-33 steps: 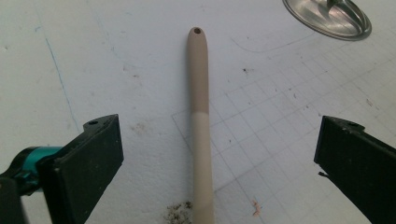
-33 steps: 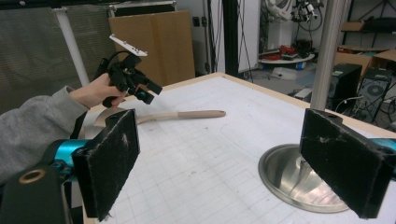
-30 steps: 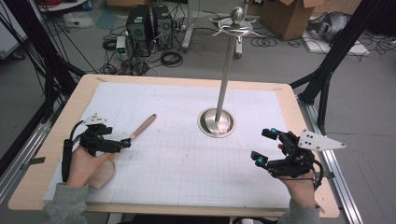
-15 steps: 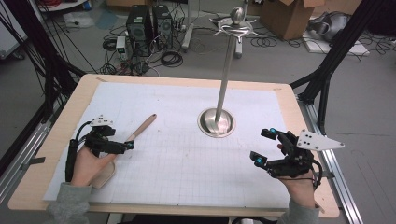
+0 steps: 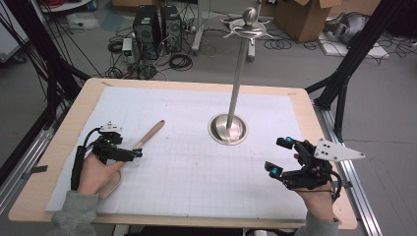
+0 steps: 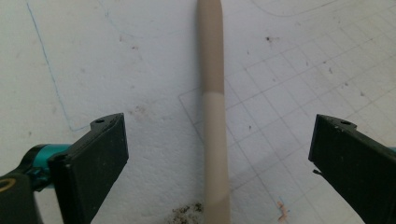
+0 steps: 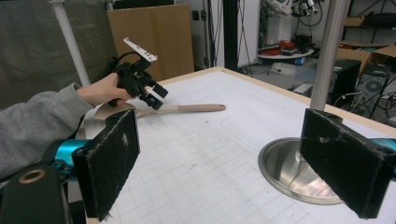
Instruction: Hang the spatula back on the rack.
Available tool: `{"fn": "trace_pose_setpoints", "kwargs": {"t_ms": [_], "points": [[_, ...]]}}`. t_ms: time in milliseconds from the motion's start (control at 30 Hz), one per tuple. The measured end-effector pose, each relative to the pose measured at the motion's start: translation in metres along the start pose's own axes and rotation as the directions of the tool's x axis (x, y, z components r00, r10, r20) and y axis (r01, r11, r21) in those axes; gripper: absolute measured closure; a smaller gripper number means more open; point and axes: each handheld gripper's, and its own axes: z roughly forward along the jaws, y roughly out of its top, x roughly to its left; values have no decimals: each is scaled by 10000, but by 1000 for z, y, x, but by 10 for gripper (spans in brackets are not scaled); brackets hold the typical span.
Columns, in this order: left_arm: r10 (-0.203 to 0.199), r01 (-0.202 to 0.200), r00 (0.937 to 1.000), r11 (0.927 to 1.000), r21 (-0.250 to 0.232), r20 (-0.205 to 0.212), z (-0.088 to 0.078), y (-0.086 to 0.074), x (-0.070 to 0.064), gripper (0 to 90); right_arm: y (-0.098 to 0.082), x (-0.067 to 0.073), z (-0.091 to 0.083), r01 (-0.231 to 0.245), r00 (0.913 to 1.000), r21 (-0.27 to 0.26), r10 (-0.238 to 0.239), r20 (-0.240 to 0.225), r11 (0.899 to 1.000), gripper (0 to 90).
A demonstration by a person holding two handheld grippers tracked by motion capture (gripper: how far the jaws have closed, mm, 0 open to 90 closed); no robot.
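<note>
Left hand-held gripper (image 5: 132, 153) open astride the wooden spoon (image 5: 147, 135) on the worktop (image 5: 196, 162), right hand-held gripper (image 5: 279, 156) open, well apart.

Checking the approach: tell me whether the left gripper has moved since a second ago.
Yes. The left gripper has moved forward and right along the wooden spoon's handle, closer to the metal stand's base.

A wooden spoon (image 5: 142, 143) lies flat on the white gridded mat at your left side of the table, its slim tan handle pointing up and to the right, away from you. In your left gripper view the handle (image 6: 213, 112) runs straight up the middle, darker brown on its far part and paler near you. The spoon's broad end sits under your left hand.
</note>
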Motion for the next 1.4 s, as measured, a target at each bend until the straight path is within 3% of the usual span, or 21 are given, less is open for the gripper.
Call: {"fn": "trace_pose_setpoints", "kwargs": {"t_ms": [333, 500, 1033, 1400], "points": [[280, -261, 9990, 9983, 530, -350, 5, 0, -4, 173, -1, 1, 0, 6, 10000, 101, -6, -31, 9999, 113], [457, -430, 9972, 9980, 458, -590, 5, 0, -6, 270, -1, 2, 1, 34, 10000, 190, -33, -51, 9998, 113], [564, -476, 9951, 9933, 1054, -818, 16, 3, -11, 441, -4, 6, -4, 60, 9998, 428, -67, 163, 9991, 113], [734, -639, 9947, 9900, 1256, -726, 14, 3, -13, 577, -5, 7, -5, 55, 9998, 579, -65, 169, 9983, 116]]}}
